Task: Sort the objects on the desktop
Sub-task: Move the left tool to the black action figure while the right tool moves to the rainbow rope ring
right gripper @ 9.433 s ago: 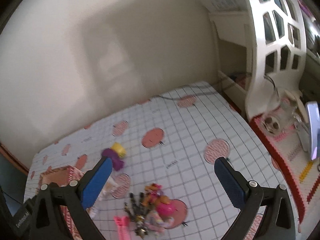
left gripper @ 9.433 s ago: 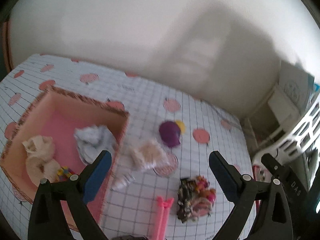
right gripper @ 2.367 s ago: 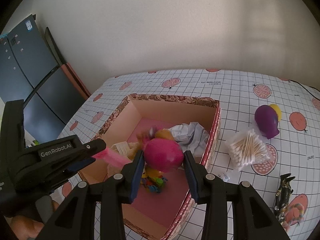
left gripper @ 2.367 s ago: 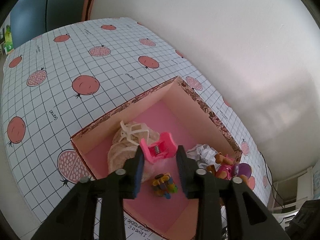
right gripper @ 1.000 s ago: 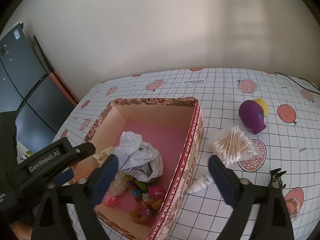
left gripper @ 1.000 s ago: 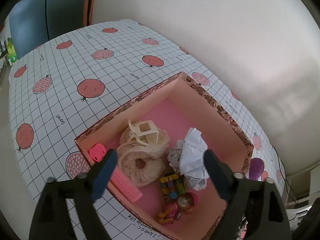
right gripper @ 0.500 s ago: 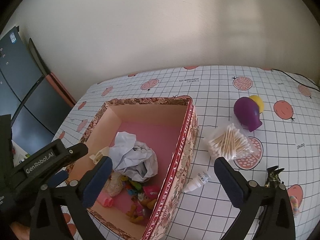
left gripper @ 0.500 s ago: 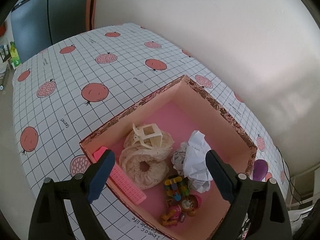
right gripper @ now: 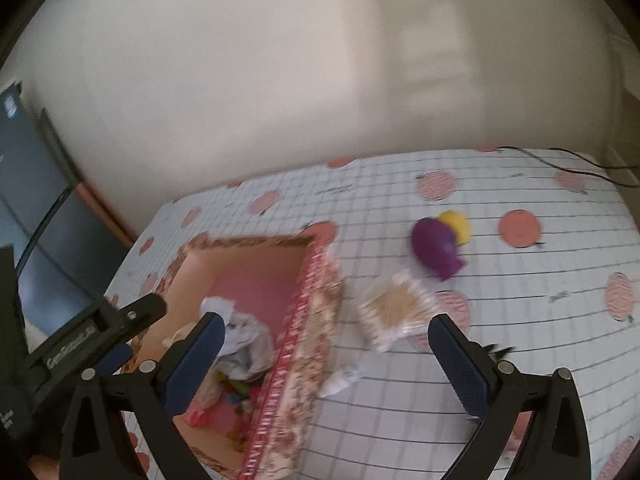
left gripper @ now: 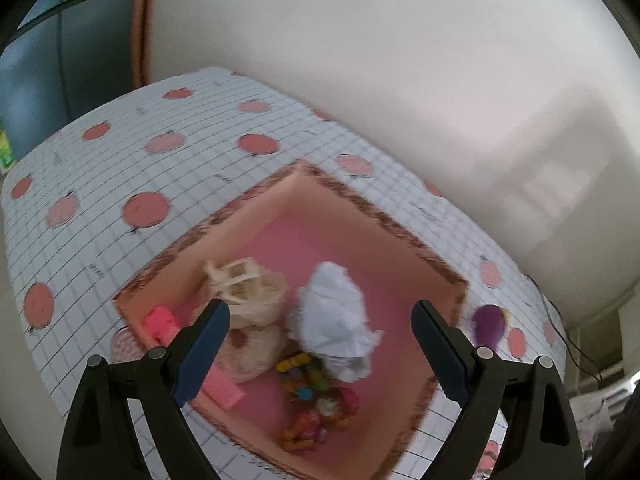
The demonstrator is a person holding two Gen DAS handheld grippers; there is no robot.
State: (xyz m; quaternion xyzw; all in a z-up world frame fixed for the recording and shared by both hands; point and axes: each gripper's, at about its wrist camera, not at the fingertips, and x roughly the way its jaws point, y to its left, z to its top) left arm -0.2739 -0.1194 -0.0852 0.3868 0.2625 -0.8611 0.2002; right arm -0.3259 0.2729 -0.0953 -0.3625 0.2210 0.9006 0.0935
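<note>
One pink box [left gripper: 256, 216] holding one crumpled white paper [left gripper: 336, 320], two cream woven pieces [left gripper: 256, 292], one pink clip [left gripper: 160, 322] and a heap of small toys [left gripper: 316, 400] (too blurred to count); right of it, one cotton-swab pack [right gripper: 396, 308], one purple toy [right gripper: 434, 246], one small white bottle [right gripper: 340, 378]

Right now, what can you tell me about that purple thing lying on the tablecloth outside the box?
The purple toy is a smooth, rounded, plastic-looking lump with a narrower stub pointing down and right in the right wrist view. A yellow ball-like part sits against its far side; whether they are joined is unclear. It rests on the checked tablecloth, outside the patterned box and just beyond the packet of cotton swabs. Motion blur hides finer detail. Nothing grips it.
</note>
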